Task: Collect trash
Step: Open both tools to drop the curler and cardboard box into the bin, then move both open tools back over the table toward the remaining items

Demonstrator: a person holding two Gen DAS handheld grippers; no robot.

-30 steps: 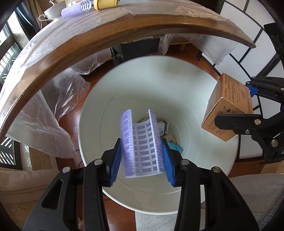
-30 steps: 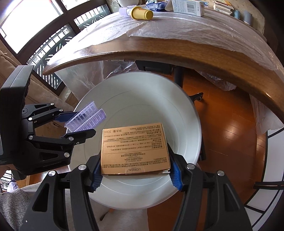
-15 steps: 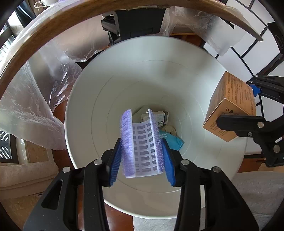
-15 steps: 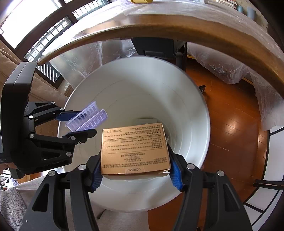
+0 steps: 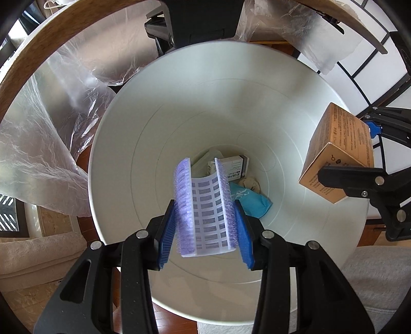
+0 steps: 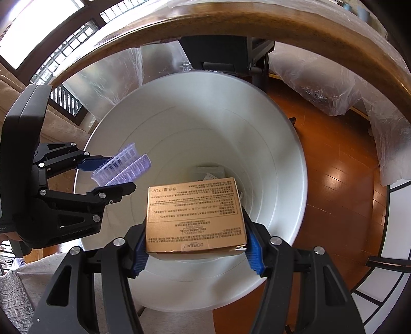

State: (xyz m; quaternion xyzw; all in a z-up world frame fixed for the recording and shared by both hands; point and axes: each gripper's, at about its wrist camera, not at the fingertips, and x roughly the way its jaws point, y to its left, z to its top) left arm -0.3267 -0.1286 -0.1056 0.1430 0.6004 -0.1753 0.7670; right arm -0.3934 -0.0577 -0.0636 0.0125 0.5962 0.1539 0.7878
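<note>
Over white trash bin point(image 5: 123, 144), below curved wooden table point(image 6: 231, 23) edge: left tongs point(image 5: 205, 221) clamped narrow on purple hair roller point(image 5: 203, 213), flattened between blue pads. Right tongs point(image 6: 196, 244) gripping tan cardboard box point(image 6: 195, 208), printed face up. Both items held above bin mouth, side by side, apart. Bin bottom: small white carton point(image 5: 233, 167), blue wrapper point(image 5: 253, 203), crumpled scrap. Clear plastic sheeting point(image 5: 38, 144) hanging from table beside bin.

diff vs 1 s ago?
Both grippers sank toward the white bin; the tabletop slid out of view and the bin's contents now show. Unchanged: left gripper clamps the purple hair roller, right gripper clamps the brown box. Nothing released.
</note>
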